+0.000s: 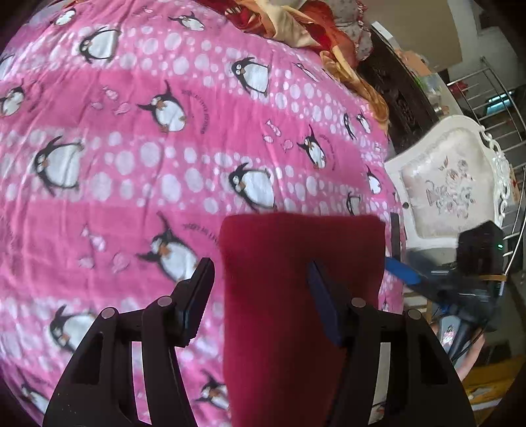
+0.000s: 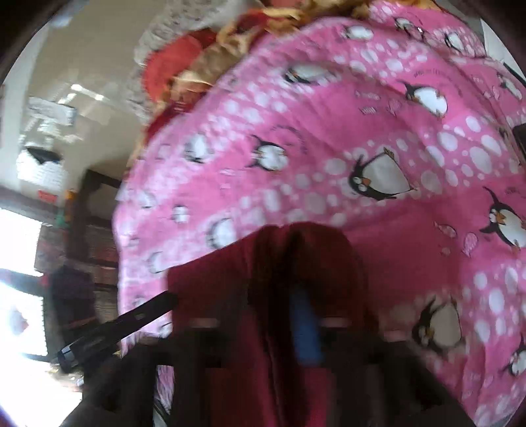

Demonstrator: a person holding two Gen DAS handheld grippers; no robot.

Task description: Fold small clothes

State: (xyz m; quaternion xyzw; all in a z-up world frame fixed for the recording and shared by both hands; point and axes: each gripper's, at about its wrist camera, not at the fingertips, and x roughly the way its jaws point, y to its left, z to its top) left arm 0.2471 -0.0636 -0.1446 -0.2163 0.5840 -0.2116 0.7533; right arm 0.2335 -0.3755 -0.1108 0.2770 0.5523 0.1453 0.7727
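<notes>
A dark red folded cloth (image 1: pixel 296 295) lies flat on the pink penguin bedsheet (image 1: pixel 131 164), near the bed's right edge. My left gripper (image 1: pixel 259 279) is open over the cloth's left part. Its right finger rests above the cloth, and its left finger stands just off the left edge. My right gripper (image 1: pixel 397 253) reaches in at the cloth's right edge with its fingers apart. The right wrist view is blurred. There the red cloth (image 2: pixel 263 279) bunches into a ridge between the spread fingers of my right gripper (image 2: pixel 259 315). The left gripper's black finger (image 2: pixel 131 322) shows at the left.
A heap of red and golden fabric (image 1: pixel 296 23) sits at the head of the bed. A white ornate chair (image 1: pixel 450 184) stands close beside the bed's right edge, with dark wooden furniture (image 1: pixel 394 82) behind it. The sheet (image 2: pixel 394 147) stretches wide beyond the cloth.
</notes>
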